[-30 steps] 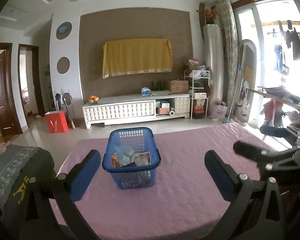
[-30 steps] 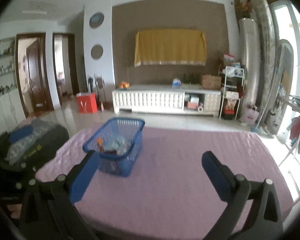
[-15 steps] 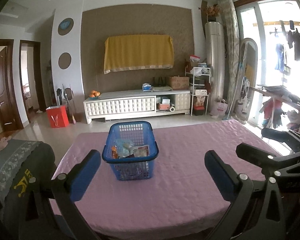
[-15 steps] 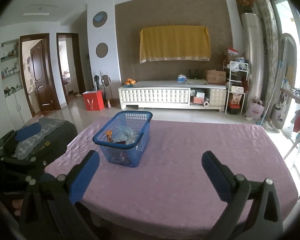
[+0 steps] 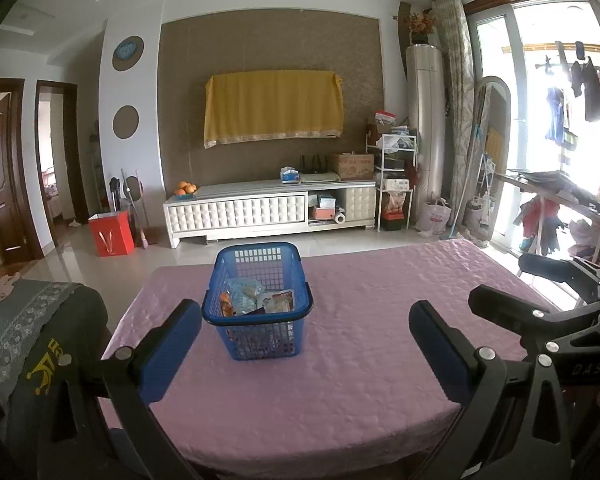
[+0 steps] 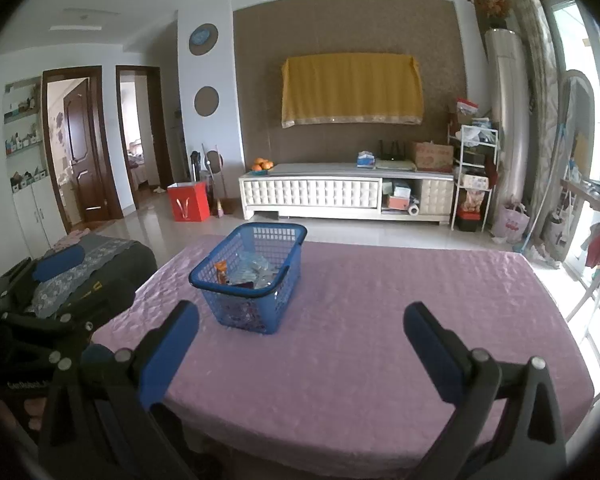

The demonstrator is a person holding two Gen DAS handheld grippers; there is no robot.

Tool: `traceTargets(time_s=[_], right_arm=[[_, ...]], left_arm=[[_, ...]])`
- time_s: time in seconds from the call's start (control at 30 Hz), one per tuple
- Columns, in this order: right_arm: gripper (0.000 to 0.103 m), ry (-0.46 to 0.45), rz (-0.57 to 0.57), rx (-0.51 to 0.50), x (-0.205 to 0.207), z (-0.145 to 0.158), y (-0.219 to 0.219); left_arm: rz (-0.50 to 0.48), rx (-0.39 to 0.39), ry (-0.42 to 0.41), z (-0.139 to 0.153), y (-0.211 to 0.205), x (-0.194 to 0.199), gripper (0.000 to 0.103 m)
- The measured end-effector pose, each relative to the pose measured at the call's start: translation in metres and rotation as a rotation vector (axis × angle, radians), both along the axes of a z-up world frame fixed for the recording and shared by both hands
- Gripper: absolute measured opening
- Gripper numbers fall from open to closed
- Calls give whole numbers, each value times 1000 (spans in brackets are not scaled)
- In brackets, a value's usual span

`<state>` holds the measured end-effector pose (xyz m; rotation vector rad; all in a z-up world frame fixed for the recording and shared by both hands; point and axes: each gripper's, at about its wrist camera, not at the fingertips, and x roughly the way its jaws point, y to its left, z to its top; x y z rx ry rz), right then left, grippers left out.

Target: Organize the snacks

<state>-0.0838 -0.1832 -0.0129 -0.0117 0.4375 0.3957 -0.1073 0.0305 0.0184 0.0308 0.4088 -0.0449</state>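
A blue plastic basket (image 5: 257,304) (image 6: 249,280) stands on the pink-clothed table (image 5: 360,340) (image 6: 400,320), left of its middle. Several snack packets (image 5: 260,300) (image 6: 248,272) lie inside it. My left gripper (image 5: 304,320) is open and empty, held back over the table's near edge with the basket ahead between its fingers. My right gripper (image 6: 300,324) is open and empty too, nearer the table's right half, with the basket ahead to its left. In the left wrist view the right gripper (image 5: 540,292) shows at the far right.
A dark chair with a grey lace cover (image 5: 28,332) (image 6: 84,272) stands at the table's left side. Beyond the table are tiled floor, a white TV cabinet (image 5: 268,208) and a red bag (image 5: 112,234). A clothes rack (image 5: 560,208) stands by the window on the right.
Both grippers have drawn back and risen from the table, so the basket looks smaller and farther away and more of the near table edge shows. Both stayed open.
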Motion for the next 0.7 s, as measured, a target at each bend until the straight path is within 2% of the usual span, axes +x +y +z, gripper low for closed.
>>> traceTargets(time_s=[0.7], right_arm=[[103, 7, -8, -9, -3, 3, 1]], left_arm=[[-1, -3, -1, 1, -4, -6, 103]])
